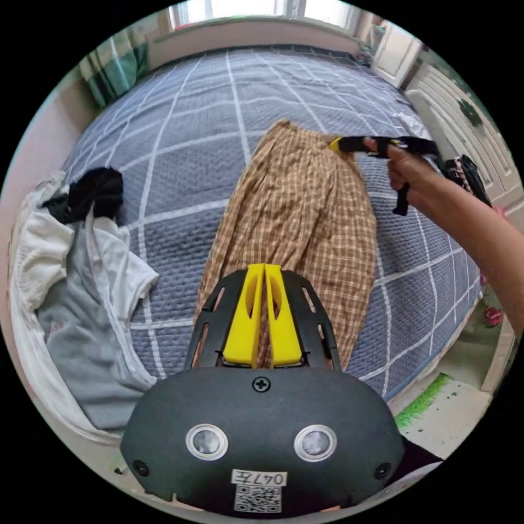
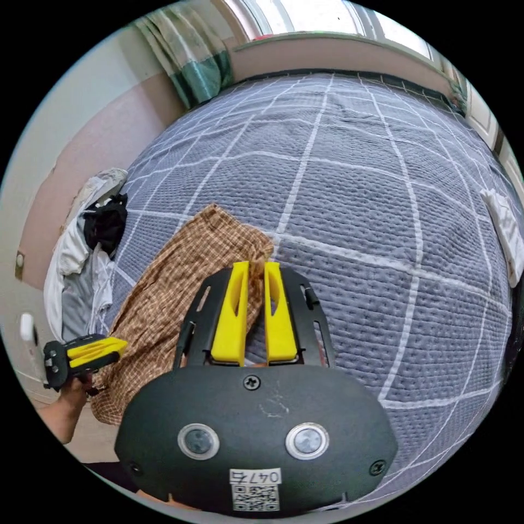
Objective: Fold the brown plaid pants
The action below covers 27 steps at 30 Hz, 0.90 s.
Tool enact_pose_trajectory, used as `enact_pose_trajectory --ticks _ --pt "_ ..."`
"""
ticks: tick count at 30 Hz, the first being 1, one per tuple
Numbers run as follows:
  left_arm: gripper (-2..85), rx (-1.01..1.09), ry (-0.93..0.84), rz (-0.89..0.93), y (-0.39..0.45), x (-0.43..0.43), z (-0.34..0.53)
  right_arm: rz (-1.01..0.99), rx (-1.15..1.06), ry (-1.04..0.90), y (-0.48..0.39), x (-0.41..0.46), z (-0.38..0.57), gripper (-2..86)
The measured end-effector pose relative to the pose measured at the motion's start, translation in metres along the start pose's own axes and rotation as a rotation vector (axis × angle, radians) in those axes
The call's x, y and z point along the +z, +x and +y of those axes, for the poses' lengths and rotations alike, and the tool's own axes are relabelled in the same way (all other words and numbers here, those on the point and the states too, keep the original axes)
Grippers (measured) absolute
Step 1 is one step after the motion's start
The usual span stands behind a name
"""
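Note:
The brown plaid pants (image 1: 297,218) lie lengthwise on the bed, stretched between the two grippers. My left gripper (image 1: 265,268) is shut on the near end, with plaid cloth showing between its yellow jaws. A hand holds my right gripper (image 1: 337,144) at the far end of the pants, pinching a corner there. In the right gripper view, my right gripper (image 2: 255,266) is shut on the edge of the pants (image 2: 174,278), and the left gripper (image 2: 112,346) grips the opposite end near the bed's side.
The bed (image 1: 218,109) has a blue-grey quilt with white grid lines. A pile of white, grey and black clothes (image 1: 82,256) (image 2: 82,256) lies at its edge. A white folded cloth (image 2: 502,229) lies on the quilt's other side. White cupboards (image 1: 464,103) stand beside the bed.

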<state>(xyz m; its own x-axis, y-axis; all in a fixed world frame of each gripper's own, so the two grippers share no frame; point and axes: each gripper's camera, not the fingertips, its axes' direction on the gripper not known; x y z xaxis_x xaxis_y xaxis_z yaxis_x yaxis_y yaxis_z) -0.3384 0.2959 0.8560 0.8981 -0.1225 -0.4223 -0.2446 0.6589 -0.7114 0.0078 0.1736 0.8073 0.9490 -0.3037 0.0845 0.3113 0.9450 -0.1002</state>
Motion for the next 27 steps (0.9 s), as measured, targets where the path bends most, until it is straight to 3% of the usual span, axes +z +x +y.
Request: enact_pose_trajectory --ticks 4,8,10,13,16,27 --pt "-0.6 -0.116 0.038 0.116 -0.021 -0.003 0.009 0.020 -0.158 0.132 -0.043 -0.040 0.010 0.6" --pt "-0.7 -0.143 0.119 -0.021 -0.038 -0.051 0.036 -0.012 -0.486 0.200 -0.116 -0.081 0.036 0.5" --pt "-0.7 -0.153 0.113 -0.034 -0.046 -0.065 0.051 0.002 -0.734 0.196 -0.169 -0.098 0.069 0.4" --pt "-0.7 -0.160 0.089 -0.051 -0.053 -0.079 0.071 0.006 -0.927 0.155 -0.216 -0.104 0.116 0.4" --pt "-0.8 -0.133 0.078 -0.070 -0.048 -0.084 0.079 0.032 -1.046 0.080 -0.243 -0.091 0.155 0.5" --pt "-0.8 0.083 0.143 0.013 -0.017 -0.071 0.034 0.014 -1.124 -0.089 -0.251 -0.086 0.193 5.9"
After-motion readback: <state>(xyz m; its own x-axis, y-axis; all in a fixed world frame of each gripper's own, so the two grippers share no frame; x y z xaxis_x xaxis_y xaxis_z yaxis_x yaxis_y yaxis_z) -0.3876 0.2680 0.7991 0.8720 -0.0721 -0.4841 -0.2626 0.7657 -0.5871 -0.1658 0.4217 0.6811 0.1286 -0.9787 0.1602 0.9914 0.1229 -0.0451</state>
